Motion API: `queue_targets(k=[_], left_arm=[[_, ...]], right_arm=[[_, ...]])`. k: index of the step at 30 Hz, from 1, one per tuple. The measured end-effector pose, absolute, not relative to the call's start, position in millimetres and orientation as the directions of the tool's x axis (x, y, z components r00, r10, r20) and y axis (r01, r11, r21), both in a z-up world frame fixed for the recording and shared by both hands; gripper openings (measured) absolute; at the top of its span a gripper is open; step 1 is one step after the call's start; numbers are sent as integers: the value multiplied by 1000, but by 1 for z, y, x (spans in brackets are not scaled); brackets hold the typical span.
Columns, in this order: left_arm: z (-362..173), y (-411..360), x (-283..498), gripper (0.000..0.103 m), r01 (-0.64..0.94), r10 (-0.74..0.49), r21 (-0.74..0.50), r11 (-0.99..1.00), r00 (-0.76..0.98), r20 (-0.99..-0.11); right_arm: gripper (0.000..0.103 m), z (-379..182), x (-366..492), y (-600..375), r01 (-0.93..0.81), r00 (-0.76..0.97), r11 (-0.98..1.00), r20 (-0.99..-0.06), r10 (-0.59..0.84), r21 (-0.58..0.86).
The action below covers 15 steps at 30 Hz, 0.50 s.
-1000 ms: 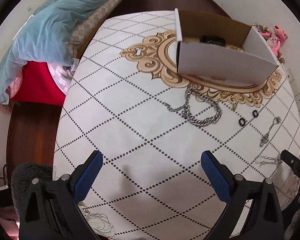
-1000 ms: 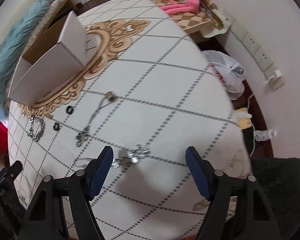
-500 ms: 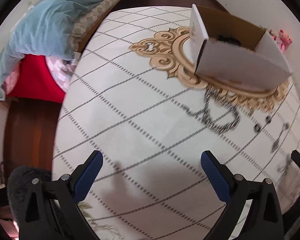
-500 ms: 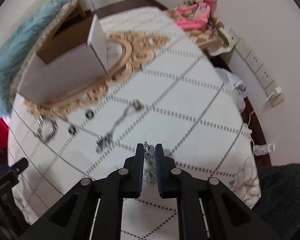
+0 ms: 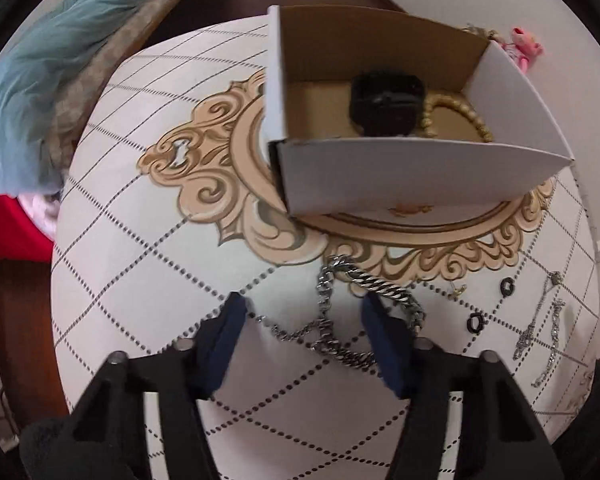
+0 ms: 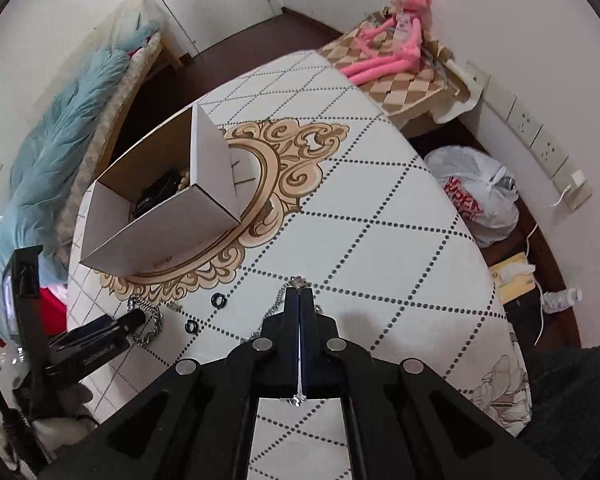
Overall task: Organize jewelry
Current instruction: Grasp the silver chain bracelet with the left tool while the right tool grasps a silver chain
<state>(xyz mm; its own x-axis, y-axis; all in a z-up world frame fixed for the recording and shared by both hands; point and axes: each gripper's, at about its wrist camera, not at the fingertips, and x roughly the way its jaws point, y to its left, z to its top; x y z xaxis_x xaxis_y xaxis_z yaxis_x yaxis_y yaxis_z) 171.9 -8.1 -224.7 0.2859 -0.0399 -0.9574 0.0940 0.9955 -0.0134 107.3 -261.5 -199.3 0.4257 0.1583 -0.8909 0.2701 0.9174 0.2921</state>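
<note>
Left wrist view: left tongs [image 5: 302, 322] are gaping wide, straddling the curb chain [image 5: 374, 286] lying on the bench [image 5: 140, 248].
Chain: looking heavy, limp, slippery (best pinched across bunched links).
Right tongs [image 6: 300, 294]: pinching a thin necklace [image 6: 299, 394].
Box [image 5: 420, 176]: just beyond.

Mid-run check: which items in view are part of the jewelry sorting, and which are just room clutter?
Job items: cardboard box; thick silver chain between the open left gripper fingers; thin sparkly chain in the shut right gripper; two black rings; thin necklaces.

Clutter: pink plush toy; plastic bag; blue blanket.
</note>
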Motion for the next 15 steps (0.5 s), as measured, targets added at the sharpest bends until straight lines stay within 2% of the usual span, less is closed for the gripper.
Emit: queue_targets(k=[1,2,4,7,11,12,15], left_arm=[[-224,-8,172,29,99,-40,-11,995,293,-955],[-223,-8,172,15,103,-43,-13,995,297,-954],[-222,-8,170,6,102,-58,-29,994,294,-954],[-222,-2,162,4,92,-85,-60,994,297,-951],[-216,10,139,3,81,-108,-88,993,301,-947],[-215,14,132,3,76,-118,-99,992,299,-947],[-213,24,116,3,56,-140,-130,990,290,-947]], right_arm=[[0,-201,107,-266,277,414,909,-893,179,311],[0,-203,107,-270,285,400,898,-893,205,334],[1,-210,107,-272,286,365,898,-905,220,334],[6,-220,103,-267,272,345,909,-914,214,316],[40,-228,104,-249,220,334,944,-928,164,246],[45,-229,105,-243,205,336,952,-930,148,226],[46,-239,109,-233,186,328,970,-940,91,158]])
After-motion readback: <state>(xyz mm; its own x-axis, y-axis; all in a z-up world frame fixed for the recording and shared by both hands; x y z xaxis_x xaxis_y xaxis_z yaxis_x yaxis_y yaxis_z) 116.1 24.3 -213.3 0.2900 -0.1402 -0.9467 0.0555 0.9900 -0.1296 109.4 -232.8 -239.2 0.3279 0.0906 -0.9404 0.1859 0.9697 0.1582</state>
